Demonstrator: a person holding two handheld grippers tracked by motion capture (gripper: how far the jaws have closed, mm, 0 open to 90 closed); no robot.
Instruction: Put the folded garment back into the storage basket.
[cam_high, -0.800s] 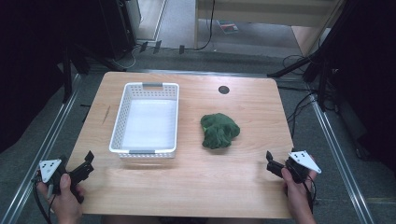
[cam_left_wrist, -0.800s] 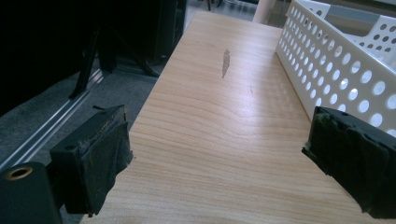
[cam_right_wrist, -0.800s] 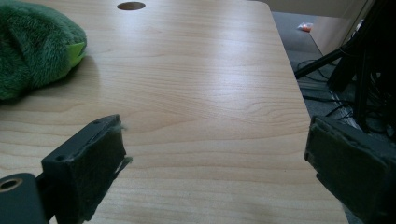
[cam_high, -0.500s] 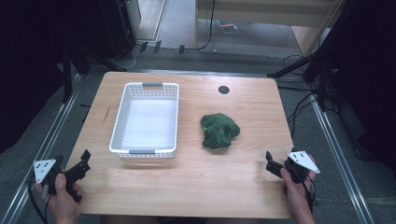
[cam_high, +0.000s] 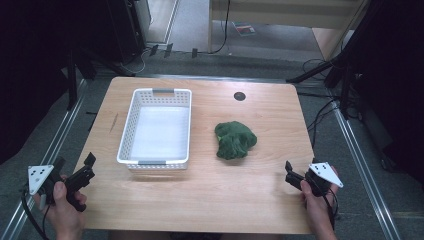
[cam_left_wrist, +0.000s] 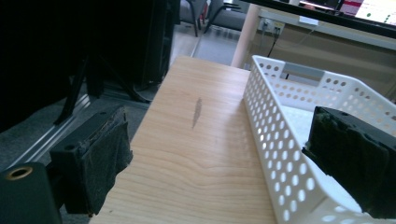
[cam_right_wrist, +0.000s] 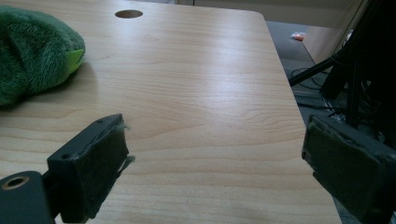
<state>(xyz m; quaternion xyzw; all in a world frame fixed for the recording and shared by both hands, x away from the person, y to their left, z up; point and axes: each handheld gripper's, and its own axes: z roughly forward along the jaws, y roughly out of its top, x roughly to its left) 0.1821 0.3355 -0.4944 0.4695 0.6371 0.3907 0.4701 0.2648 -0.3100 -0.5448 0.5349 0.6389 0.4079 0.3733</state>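
Green plush toy (cam_high: 235, 140) right of table (cam_high: 260, 200) centre, beside empty basket (cam_high: 156, 127). Probably soft, light; pinch a raised fold. Left gripper (cam_high: 75, 172) and right gripper (cam_high: 292, 176): jaws wide apart, holding nothing.

A: Wooden table (cam_high: 200, 200), pale grain, a round hole (cam_high: 239, 96) near its far edge.
B: Dark streak (cam_left_wrist: 196, 112) on the wood left of the basket. Beyond the table?
A: Grey floor, cables (cam_high: 320, 112), black stands, metal rails (cam_high: 55, 135) alongside.
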